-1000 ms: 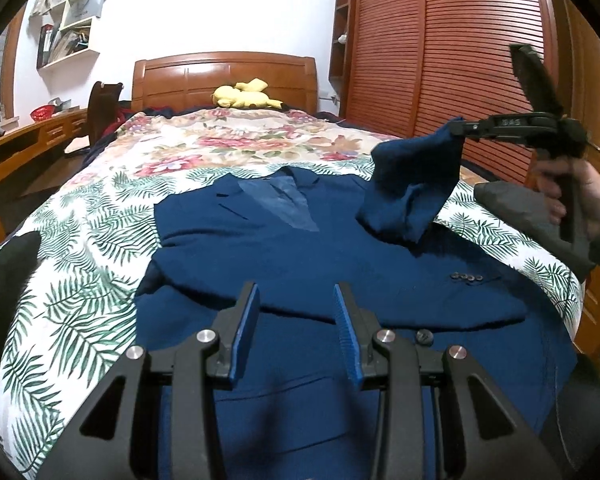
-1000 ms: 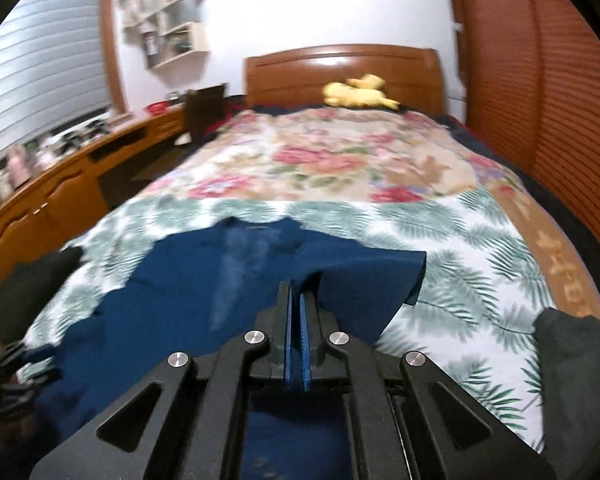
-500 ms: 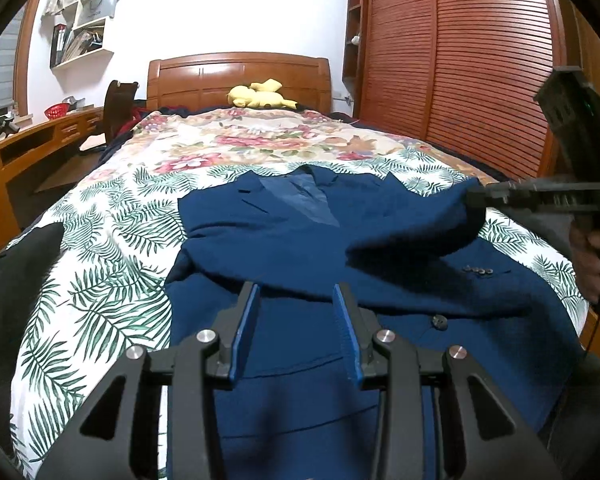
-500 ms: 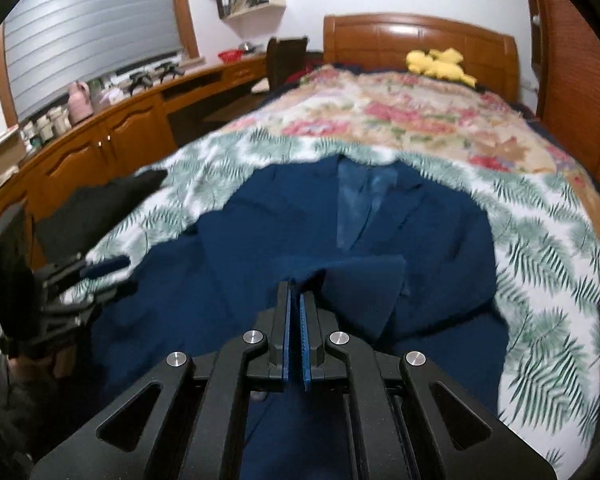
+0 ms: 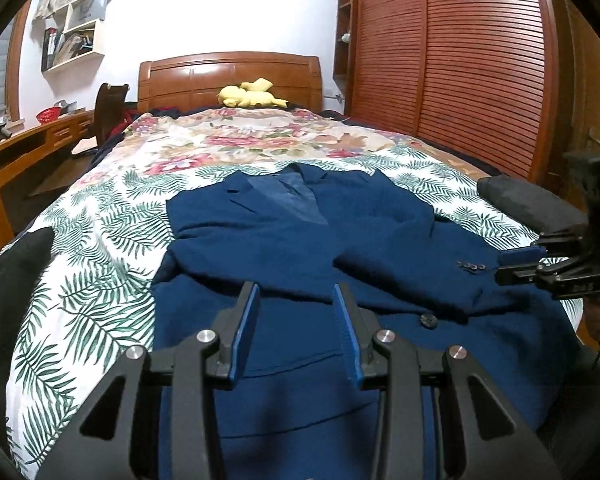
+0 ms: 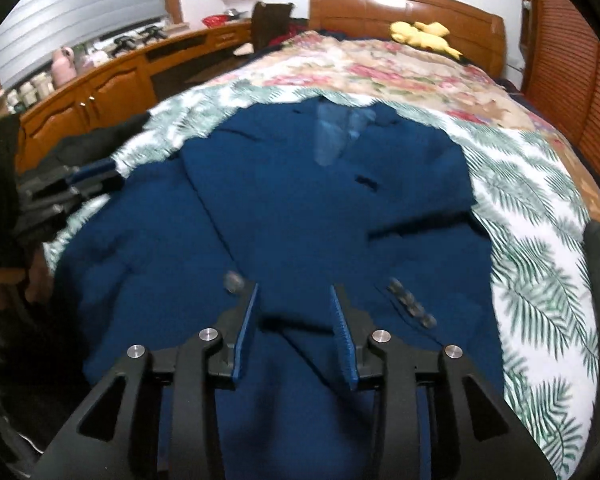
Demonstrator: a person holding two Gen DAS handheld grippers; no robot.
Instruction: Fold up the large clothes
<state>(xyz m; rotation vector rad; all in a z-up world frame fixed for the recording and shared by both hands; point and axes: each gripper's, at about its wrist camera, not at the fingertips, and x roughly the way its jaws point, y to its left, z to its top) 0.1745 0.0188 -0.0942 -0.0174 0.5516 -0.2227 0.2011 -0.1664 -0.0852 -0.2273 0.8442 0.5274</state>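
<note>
Navy blazer [image 5: 300, 248] lies front-up on the bed [image 5: 100, 264], collar toward the wooden headboard [image 5: 230, 76], hem toward the cameras. Both sleeves are folded across the chest; one sleeve [image 5: 412, 268] lies diagonally, its cuff buttons [image 5: 471, 267] facing up near the bed's right edge in the left wrist view. A single front button [image 5: 429, 319] shows just below that sleeve.

Left tool [image 5: 296, 328] hovers over the blazer's lower front, jaws partly spread, nothing between the pads. In the right wrist view it sits at the far left edge, blurred, held by a hand [image 6: 8, 284].

Right tool [image 6: 296, 332]: jaws have just been opening and now stand partly spread above the folded sleeve. The fabric lies under the gap, and the pads do not appear to press on it, though motion blur makes contact hard to rule out. From the left wrist view the same tool sits at the right edge, just beside the cuff, fingers [image 5: 518, 257] pointing toward it.

Yellow plush toy [image 5: 252, 96] rests by the headboard. Dark garments lie at both sides of the bed: one at left [image 5: 16, 280], one at right [image 5: 528, 200]. Louvered wardrobe doors [image 5: 460, 60] line the right wall.
</note>
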